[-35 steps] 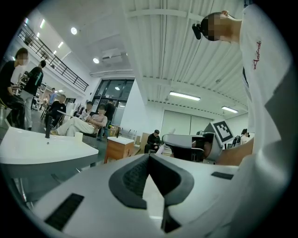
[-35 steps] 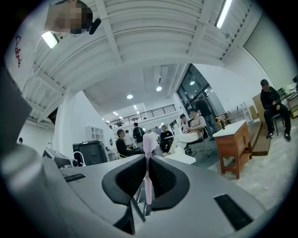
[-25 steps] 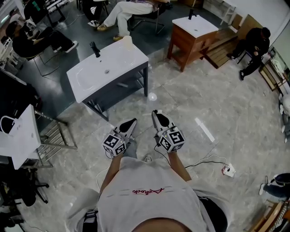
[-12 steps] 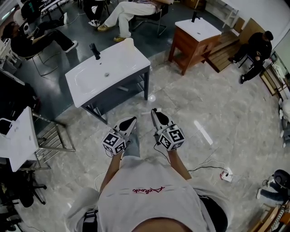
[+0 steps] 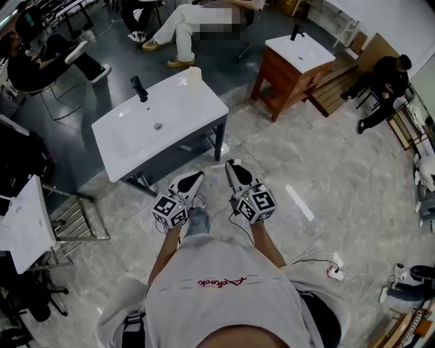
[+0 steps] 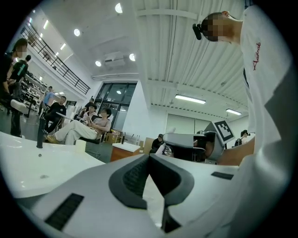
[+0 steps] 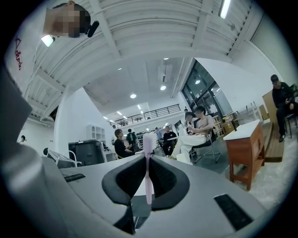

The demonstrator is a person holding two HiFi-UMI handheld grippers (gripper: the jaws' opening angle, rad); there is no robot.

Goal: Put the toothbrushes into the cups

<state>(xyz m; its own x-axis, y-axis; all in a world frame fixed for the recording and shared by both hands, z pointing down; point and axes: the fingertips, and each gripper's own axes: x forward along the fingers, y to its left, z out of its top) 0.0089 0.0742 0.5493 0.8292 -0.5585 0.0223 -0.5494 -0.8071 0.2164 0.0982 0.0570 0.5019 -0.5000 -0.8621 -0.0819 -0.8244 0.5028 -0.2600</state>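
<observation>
My right gripper [image 5: 232, 166] [image 7: 148, 158] is shut on a pale pink toothbrush [image 7: 148, 173], which stands upright between the pads with its head poking above the tips. Beside it my left gripper [image 5: 198, 176] [image 6: 149, 156] is held level, its jaws meeting at the tips with nothing between them. Both point toward a white sink counter [image 5: 115, 141] [image 6: 28, 162] a short way ahead. A cream cup [image 5: 195, 76] [image 6: 80, 145] stands on the counter's far right corner, well beyond both grippers. A black faucet [image 5: 139, 88] rises at the counter's back edge.
A wooden vanity with a white top [image 5: 292, 64] stands to the right of the counter. A metal rack [image 5: 78, 217] and a white table [image 5: 27, 221] are at the left. Seated people [image 5: 194, 20] line the back, and a power strip with cable [image 5: 333, 270] lies on the marble floor.
The person has walked forward, so the white sink counter and cup are closer and lower in the head view. Both grippers keep their pose, the right still on the toothbrush.
</observation>
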